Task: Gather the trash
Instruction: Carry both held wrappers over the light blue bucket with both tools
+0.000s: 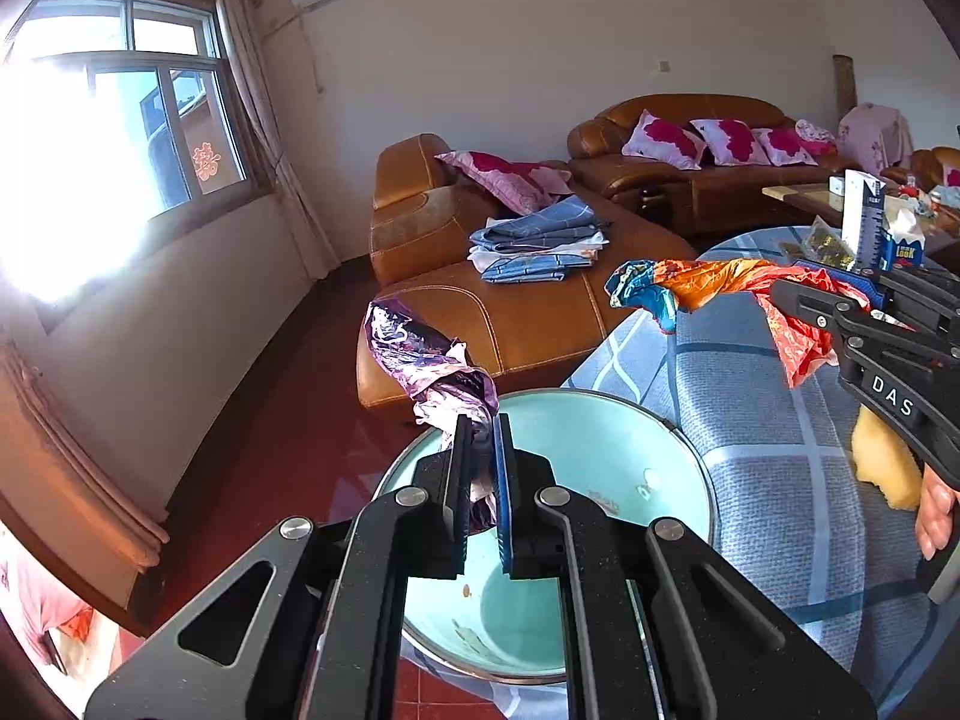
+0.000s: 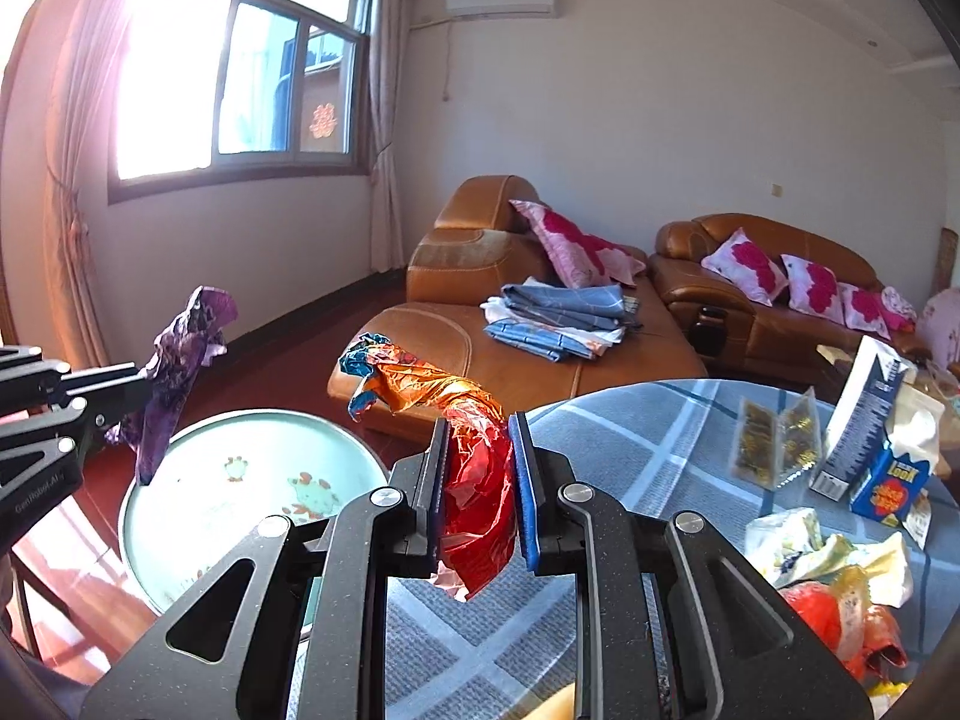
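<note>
My left gripper (image 1: 481, 426) is shut on a crumpled purple foil wrapper (image 1: 420, 354), held over the rim of a pale green basin (image 1: 600, 438). From the right wrist view the same purple wrapper (image 2: 180, 360) hangs from the left gripper (image 2: 141, 387) above the basin (image 2: 198, 450). My right gripper (image 2: 478, 429) is shut on a crumpled red and orange wrapper (image 2: 456, 414), beside the basin at the table's edge. In the left wrist view that red and orange wrapper (image 1: 720, 282) sticks out of the right gripper (image 1: 798, 300).
The round table (image 2: 630, 438) has a blue checked cloth; on it stand a white carton (image 2: 864, 414), a blue box (image 2: 888, 486), clear snack packets (image 2: 774, 438) and several crumpled wrappers (image 2: 834, 576). A brown leather sofa (image 1: 480, 300) with folded cloths stands behind. Red floor (image 1: 270, 450) lies left of the basin.
</note>
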Available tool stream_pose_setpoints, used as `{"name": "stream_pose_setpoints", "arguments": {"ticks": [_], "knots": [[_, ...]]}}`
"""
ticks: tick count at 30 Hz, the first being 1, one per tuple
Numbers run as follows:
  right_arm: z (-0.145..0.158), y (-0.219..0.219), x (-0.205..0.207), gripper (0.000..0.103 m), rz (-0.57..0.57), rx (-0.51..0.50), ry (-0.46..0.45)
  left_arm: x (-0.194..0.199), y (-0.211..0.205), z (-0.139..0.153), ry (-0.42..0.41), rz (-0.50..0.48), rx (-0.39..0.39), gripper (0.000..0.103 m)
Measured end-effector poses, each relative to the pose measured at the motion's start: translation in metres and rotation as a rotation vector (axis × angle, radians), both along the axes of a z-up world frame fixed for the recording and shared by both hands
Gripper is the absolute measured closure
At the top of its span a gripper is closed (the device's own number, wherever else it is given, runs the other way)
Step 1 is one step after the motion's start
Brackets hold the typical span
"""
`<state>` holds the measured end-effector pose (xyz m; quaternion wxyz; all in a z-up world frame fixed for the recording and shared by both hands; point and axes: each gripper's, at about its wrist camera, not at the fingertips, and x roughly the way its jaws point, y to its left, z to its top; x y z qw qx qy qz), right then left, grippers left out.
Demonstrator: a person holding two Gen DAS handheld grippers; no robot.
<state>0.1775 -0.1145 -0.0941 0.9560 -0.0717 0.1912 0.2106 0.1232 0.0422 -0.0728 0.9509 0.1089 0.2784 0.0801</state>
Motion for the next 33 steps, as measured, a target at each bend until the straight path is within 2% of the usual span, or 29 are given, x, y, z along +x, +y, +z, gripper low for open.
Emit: {"name": "stream_pose_setpoints", "arguments": {"ticks": [9, 20, 33], "knots": [[-0.003, 0.011, 0.012, 0.084, 0.054, -0.049, 0.019, 0.006, 0.011, -0.005, 0.041, 0.03, 0.025, 0.096], [-0.01, 0.038, 0.009, 0.084, 0.106, -0.147, -0.003, 0.008, 0.02, -0.013, 0.076, 0.046, 0.059, 0.096], [-0.011, 0.041, 0.008, 0.084, 0.107, -0.154, 0.001, 0.01, 0.023, -0.016, 0.095, 0.044, 0.06, 0.096]]}}
